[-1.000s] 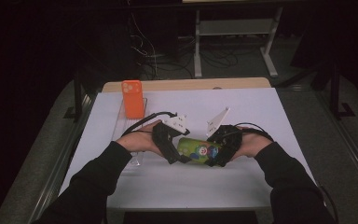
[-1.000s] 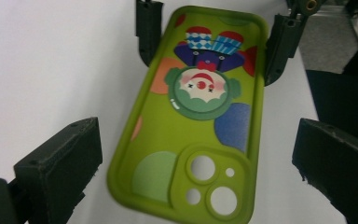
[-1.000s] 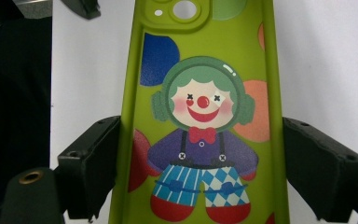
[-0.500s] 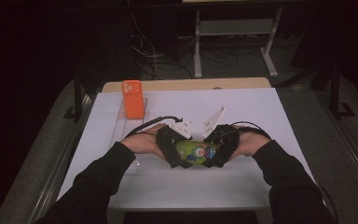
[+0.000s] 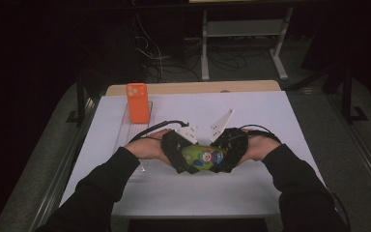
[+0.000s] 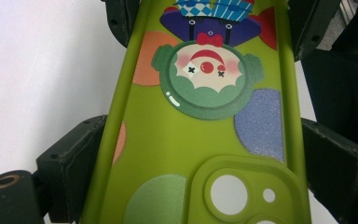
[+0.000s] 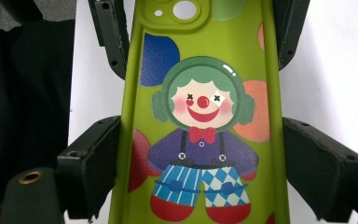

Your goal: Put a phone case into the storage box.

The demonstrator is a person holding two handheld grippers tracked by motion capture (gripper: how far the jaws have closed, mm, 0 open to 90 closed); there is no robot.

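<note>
Left gripper [image 5: 186, 162] jaws had just closed onto green phone case [image 5: 204, 157] | right gripper [image 5: 222, 157] clamped its far-right end | case's long axis ran left-right between both, mid-desk [image 5: 270, 183]

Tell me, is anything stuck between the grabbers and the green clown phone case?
Nothing visible is. The green clown phone case lies right between the jaws of the left gripper, which have just been closing onto its edges. The right gripper clamps the other end, with bare white table around them.
</note>
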